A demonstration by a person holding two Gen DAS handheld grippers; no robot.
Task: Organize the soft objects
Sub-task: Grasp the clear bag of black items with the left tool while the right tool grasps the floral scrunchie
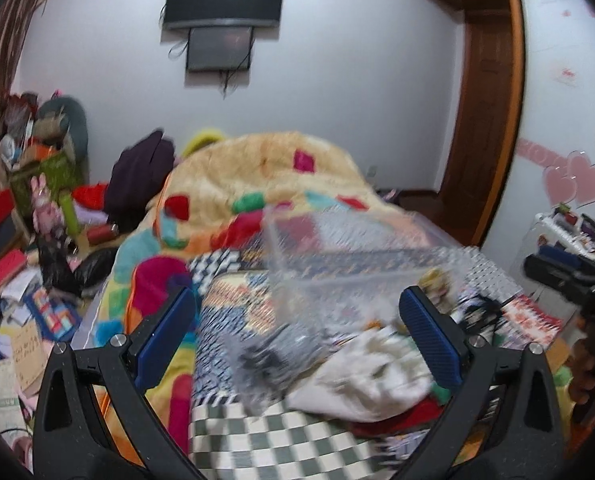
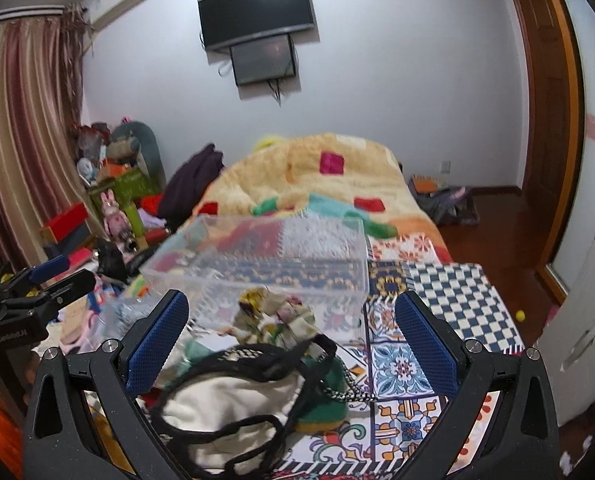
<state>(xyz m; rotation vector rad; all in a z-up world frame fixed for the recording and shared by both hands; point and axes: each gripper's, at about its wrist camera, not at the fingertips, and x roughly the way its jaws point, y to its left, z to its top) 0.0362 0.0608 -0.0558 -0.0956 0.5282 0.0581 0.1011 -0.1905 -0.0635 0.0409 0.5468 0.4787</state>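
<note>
Currently, step: early sorting; nothing gripped, soft things not yet binned.
Left tool (image 1: pixel 293 344): fingers apart, empty, above the pile.
Right tool (image 2: pixel 291 344): fingers apart, empty, over the cream cloth bag (image 2: pixel 225 412).
Soft pile: on the bed (image 2: pixel 409 364), at 6 o'clock of the clear plastic bin (image 2: pixel 265 264).
Bin contents: seemingly none; crumpled floral cloth (image 2: pixel 273 316) lies against its near wall.
Next move: probably clamp one cloth, carry toward 12 o'clock, drop inside.

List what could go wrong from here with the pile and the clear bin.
1. The black straps loop loosely over the white cloth bag; the open right hand-held gripper may snag them and drag the pile.
2. The clear plastic bin sits lightly on the bed; a nudge might shift it.
</note>
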